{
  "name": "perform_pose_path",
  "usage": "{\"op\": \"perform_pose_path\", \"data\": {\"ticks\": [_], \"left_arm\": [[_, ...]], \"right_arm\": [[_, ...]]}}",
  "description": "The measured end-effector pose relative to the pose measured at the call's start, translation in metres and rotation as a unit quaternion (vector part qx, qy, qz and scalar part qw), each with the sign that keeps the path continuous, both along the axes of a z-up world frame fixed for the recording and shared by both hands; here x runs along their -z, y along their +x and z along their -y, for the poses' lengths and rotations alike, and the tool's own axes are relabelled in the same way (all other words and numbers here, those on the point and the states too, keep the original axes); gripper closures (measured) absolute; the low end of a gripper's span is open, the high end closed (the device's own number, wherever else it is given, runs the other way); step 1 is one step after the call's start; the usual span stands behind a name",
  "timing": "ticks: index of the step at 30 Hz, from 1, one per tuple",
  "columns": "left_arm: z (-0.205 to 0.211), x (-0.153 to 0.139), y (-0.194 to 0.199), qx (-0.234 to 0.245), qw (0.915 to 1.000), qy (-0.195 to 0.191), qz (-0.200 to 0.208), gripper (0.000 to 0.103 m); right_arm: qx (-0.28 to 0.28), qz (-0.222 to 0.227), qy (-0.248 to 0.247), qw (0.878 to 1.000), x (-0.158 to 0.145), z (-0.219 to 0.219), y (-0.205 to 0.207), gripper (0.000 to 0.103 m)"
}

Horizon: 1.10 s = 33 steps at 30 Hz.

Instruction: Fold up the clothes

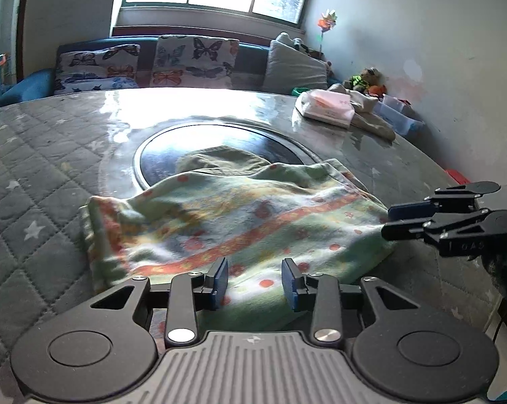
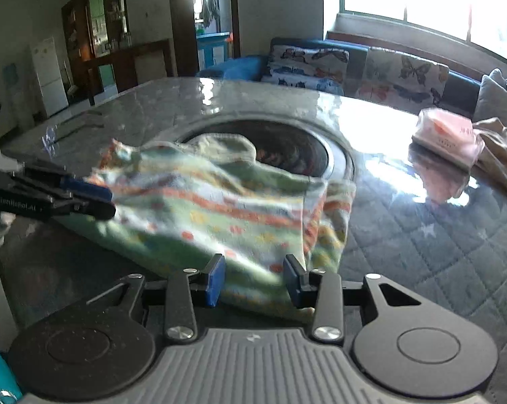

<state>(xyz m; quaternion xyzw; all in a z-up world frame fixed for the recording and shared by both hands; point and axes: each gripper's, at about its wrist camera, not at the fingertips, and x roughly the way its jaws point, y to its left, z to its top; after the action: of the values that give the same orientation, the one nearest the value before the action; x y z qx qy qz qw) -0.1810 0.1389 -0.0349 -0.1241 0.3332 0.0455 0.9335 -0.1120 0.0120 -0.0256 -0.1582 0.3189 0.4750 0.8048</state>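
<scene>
STEP: we judge a fold half done | CLOTH: green fleece garment with orange and yellow bands (image 1: pixel 233 222) lies rumpled on the grey quilted star-print table cover (image 1: pixel 34 202), partly over the dark round inset (image 1: pixel 172 155) | LEFT GRIPPER (image 1: pixel 255 281): jaws wide, holding nothing, above near hem | RIGHT GRIPPER (image 2: pixel 255 281): jaws wide, empty, at side edge | NEXT: we likely pinch two corners and carry them across.

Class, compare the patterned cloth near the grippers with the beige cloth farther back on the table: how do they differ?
The patterned cloth is green with orange stripes and dots; the beige cloth is plain. The patterned cloth lies partly over the dark round inset; the beige cloth lies by the pink packet. Both lie rumpled on the table.
</scene>
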Motion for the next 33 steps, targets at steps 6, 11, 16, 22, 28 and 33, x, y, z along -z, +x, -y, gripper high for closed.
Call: {"op": "perform_pose_path", "data": {"ticks": [6, 11, 16, 22, 28, 33], "left_arm": [[-0.002, 0.000, -0.009, -0.010, 1.0000, 0.001, -0.001, 0.063], [-0.011, -0.001, -0.020, -0.023, 0.9997, -0.003, -0.002, 0.062], [-0.022, -0.007, -0.032, -0.046, 0.9988, -0.012, 0.004, 0.060], [-0.045, -0.007, -0.043, -0.096, 0.9950, -0.026, -0.009, 0.054], [-0.067, -0.006, -0.050, -0.130, 0.9898, -0.053, -0.022, 0.052], [-0.076, -0.003, -0.049, -0.146, 0.9858, -0.073, -0.037, 0.052]], "right_arm": [[-0.037, 0.012, 0.015, 0.999, -0.006, -0.030, -0.009, 0.065], [-0.055, 0.019, -0.012, 0.998, 0.008, -0.046, -0.013, 0.065], [-0.056, 0.028, -0.008, 0.998, -0.001, -0.048, -0.015, 0.059], [-0.068, 0.023, -0.026, 0.997, 0.007, -0.059, -0.020, 0.053], [-0.089, 0.045, -0.011, 0.995, -0.014, -0.069, -0.031, 0.039], [-0.164, 0.059, -0.017, 0.985, -0.020, -0.096, -0.062, 0.036]]}}
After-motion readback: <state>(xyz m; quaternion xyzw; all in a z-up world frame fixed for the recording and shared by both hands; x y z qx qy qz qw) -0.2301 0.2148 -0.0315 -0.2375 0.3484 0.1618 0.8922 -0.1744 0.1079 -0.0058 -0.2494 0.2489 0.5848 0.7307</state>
